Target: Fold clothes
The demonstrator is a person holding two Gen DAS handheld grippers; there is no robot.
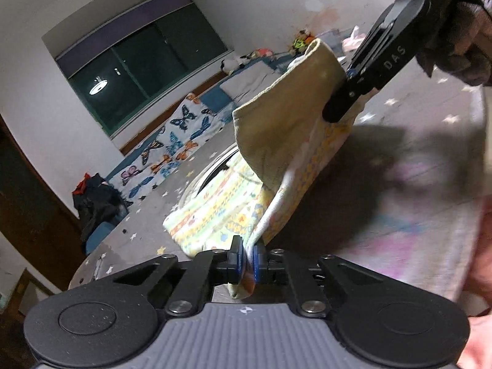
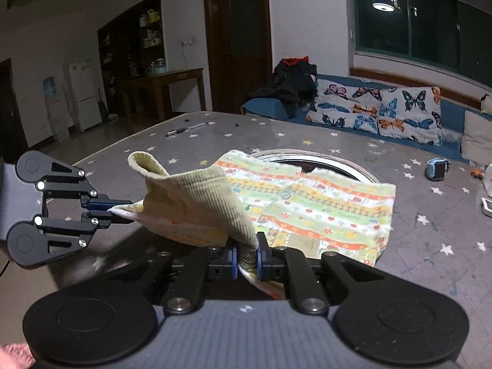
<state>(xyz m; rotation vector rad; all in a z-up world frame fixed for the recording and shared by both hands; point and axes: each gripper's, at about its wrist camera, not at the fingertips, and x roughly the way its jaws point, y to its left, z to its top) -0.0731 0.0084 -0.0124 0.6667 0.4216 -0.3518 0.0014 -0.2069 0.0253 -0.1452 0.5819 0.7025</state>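
Observation:
A small patterned garment (image 2: pixel 323 209) with green, orange and yellow stripes and a plain yellow ribbed waistband (image 2: pixel 190 203) lies partly on the grey star-print table (image 2: pixel 430 233). My left gripper (image 1: pixel 249 261) is shut on one corner of its near edge; it also shows in the right wrist view (image 2: pixel 123 212). My right gripper (image 2: pixel 247 261) is shut on the other corner; it also shows in the left wrist view (image 1: pixel 341 104). Both hold the near edge lifted above the table, the waistband side (image 1: pixel 286 117) folded up. The far half (image 1: pixel 215 209) lies flat.
A round white-rimmed opening (image 2: pixel 313 160) in the table sits just behind the garment. A small blue object (image 2: pixel 436 169) lies at the right, a pen (image 2: pixel 187 129) at the far left. A sofa with butterfly cushions (image 2: pixel 384 110) stands beyond the table.

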